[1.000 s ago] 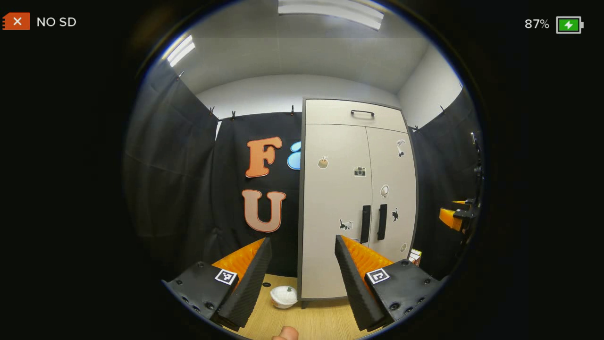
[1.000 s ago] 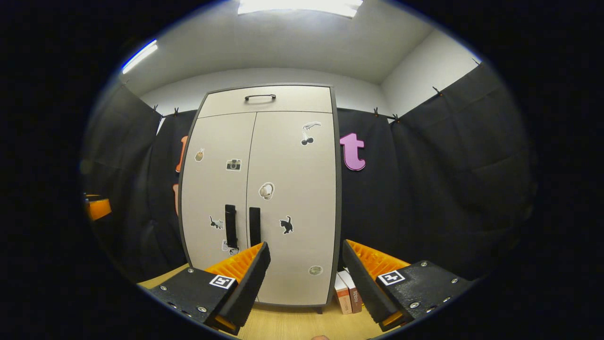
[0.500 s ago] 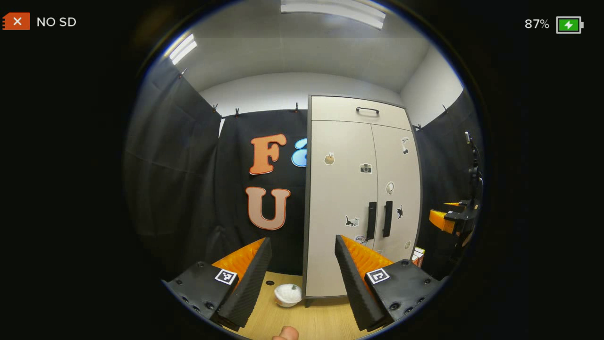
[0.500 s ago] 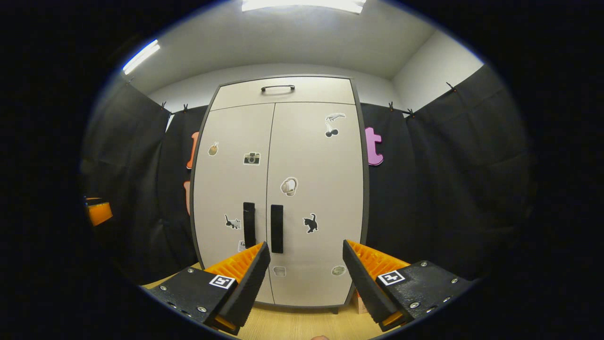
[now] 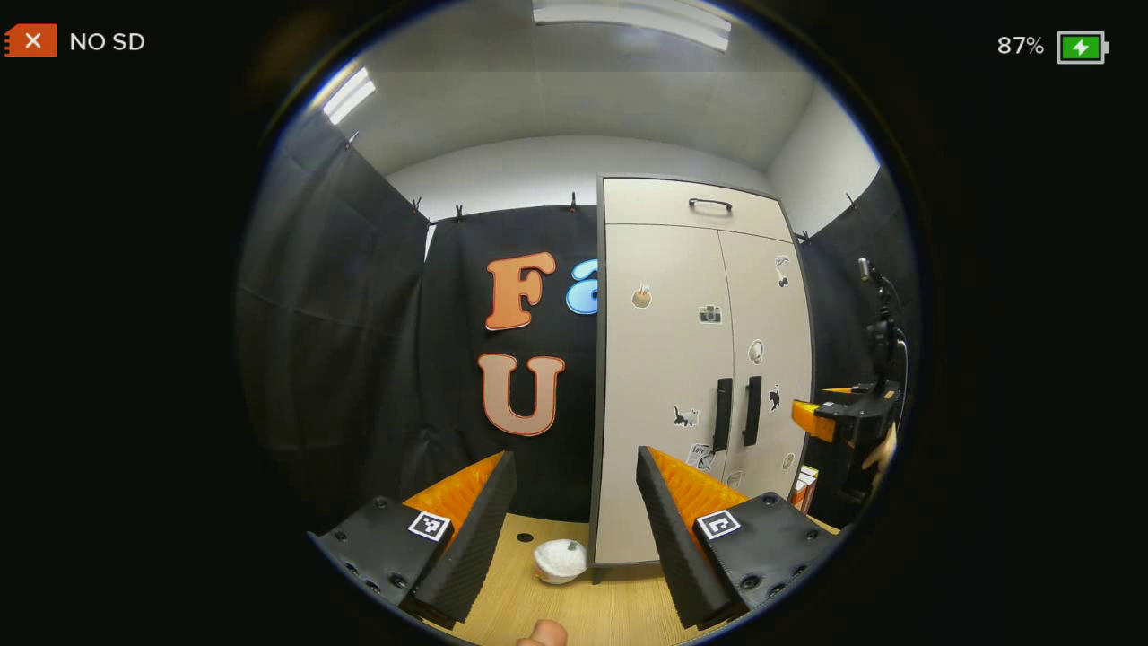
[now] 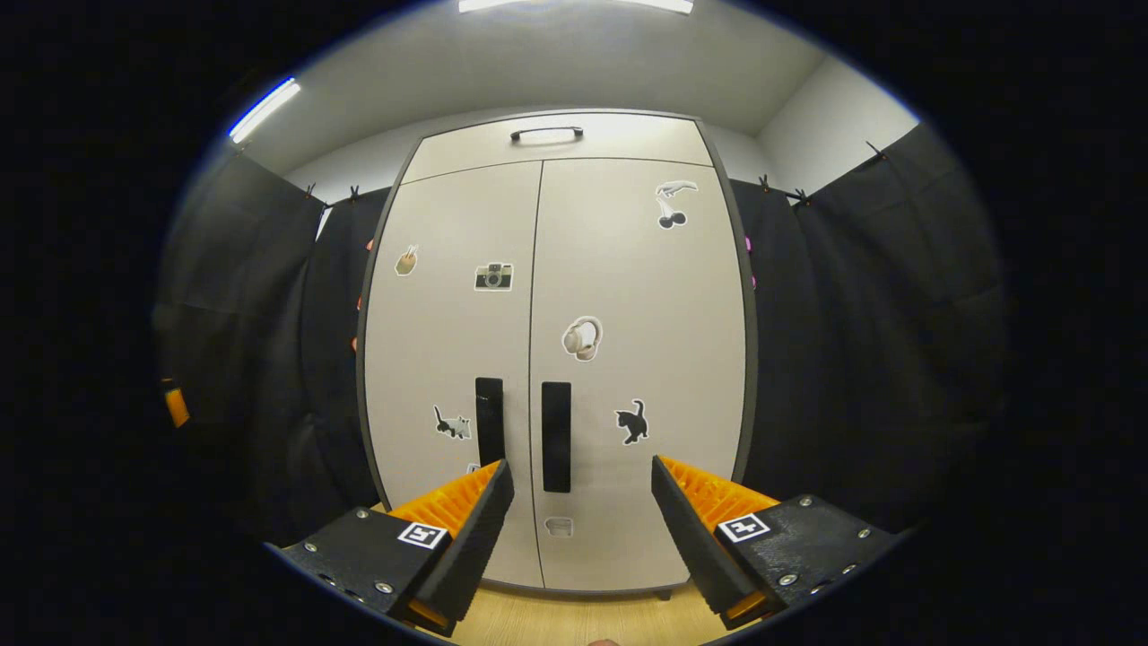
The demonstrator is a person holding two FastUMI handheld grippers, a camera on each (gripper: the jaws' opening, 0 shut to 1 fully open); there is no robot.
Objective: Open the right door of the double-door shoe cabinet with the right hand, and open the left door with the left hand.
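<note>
A tall beige shoe cabinet with two shut doors stands ahead in the right gripper view. Its right door handle and left door handle are black vertical bars near the middle seam. My right gripper is open, a short way off, with the right handle seen between its fingers. In the left gripper view the cabinet stands to the right with both handles visible. My left gripper is open and empty, farther back. The right gripper shows at the far right there.
A white bowl-like object lies on the wooden floor by the cabinet's left foot. Books stand at its right side. A drawer with a black handle tops the cabinet. Black cloth walls surround the booth.
The right gripper has moved closer to the cabinet, which now looms larger, with the right handle between its fingers. The left gripper view has shifted slightly left. Both doors stay shut.
</note>
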